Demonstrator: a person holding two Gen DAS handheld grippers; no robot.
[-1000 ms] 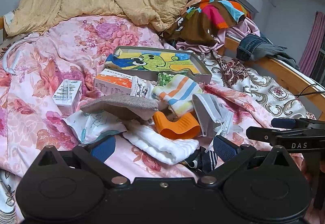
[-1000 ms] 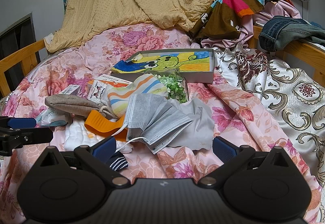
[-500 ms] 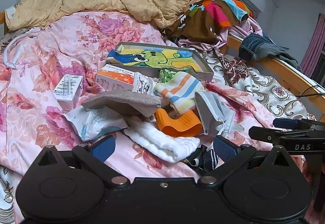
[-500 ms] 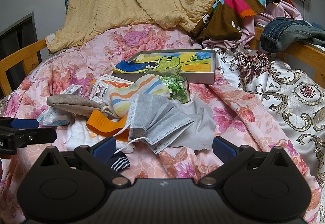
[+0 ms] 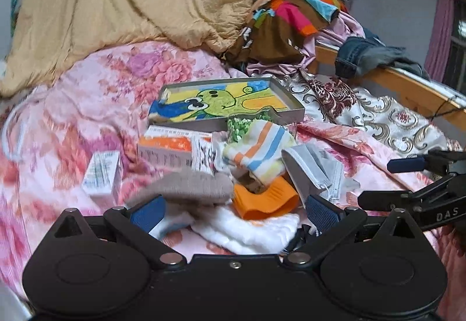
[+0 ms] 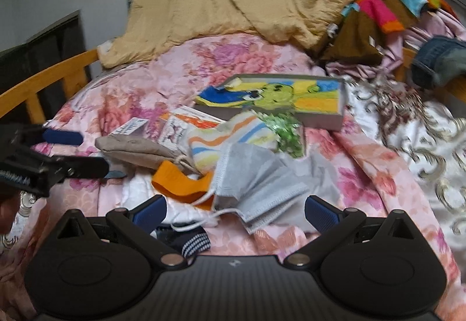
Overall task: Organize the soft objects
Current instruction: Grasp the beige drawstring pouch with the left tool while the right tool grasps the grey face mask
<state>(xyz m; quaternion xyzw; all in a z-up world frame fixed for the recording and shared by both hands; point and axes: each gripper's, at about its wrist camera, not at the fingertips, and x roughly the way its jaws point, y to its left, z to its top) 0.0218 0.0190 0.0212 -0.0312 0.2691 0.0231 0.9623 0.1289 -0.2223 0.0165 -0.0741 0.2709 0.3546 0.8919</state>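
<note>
1. Both grippers I hold spread wide and empty: my left gripper hangs over the near edge of the pile, and my right gripper sits low in front of it, neither touching anything, so I can choose a first piece.
2. Soft things lie heaped together on the floral bedspread. From the left wrist, the white folded cloth is at 6 o'clock of the heap, between my fingers, and the grey-brown pouch lies at 9 o'clock of the orange silicone piece.
3. From the right wrist, the grey face mask lies nearest, at about 12 o'clock from my gripper, its white ear loop trailing toward me; the striped sock sits just behind it at 11 o'clock.
4. A dark patterned sock peeks out under my right gripper's left finger, half hidden.
5. Boxes are mixed in: an orange carton and a small white box at 9 o'clock of the heap, and the picture tray behind at 12 o'clock. I judge the tray a likely place to gather things, though nothing soft is in it yet.
6. Overlap is the hazard: pulling the mask may drag its loop.
</note>
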